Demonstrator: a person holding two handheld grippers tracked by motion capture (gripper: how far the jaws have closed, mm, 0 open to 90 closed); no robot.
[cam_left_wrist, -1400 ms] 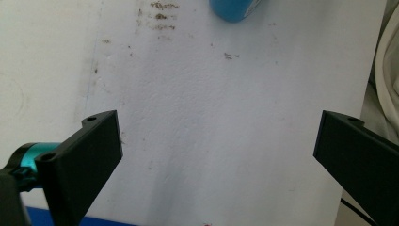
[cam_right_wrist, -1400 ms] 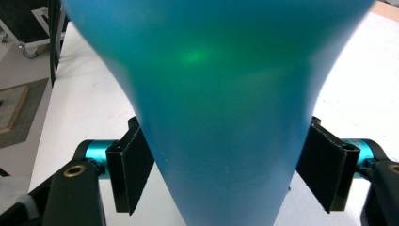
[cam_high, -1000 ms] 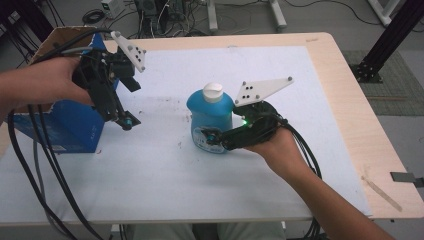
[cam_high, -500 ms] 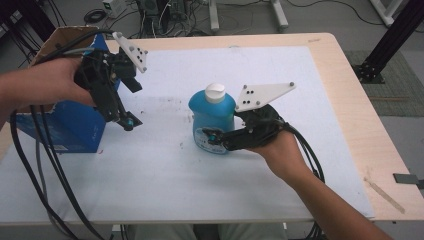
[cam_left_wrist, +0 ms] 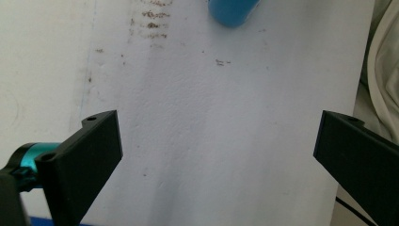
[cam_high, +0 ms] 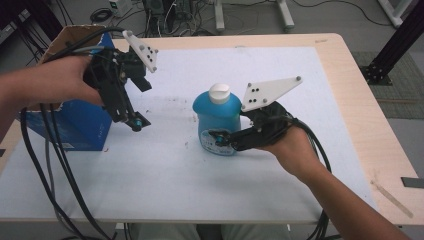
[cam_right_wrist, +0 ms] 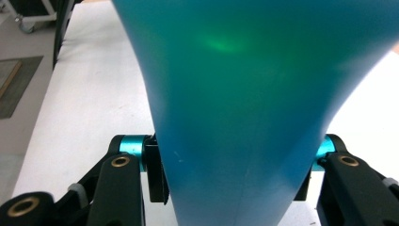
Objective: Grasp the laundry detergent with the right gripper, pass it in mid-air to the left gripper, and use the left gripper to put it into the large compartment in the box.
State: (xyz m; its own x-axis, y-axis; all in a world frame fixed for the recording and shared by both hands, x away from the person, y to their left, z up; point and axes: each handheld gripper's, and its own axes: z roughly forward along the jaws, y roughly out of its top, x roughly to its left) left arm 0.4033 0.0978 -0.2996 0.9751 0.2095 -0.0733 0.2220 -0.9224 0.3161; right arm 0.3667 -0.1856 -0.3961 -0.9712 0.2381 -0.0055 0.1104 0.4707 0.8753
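Though its label looks unreadable, right tool grips bottle.

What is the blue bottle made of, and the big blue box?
The blue bottle looks like smooth plastic: it shines softly in the right gripper view, and it has a white cap. The blue box seems to be cardboard, with brown torn-looking flaps on top.
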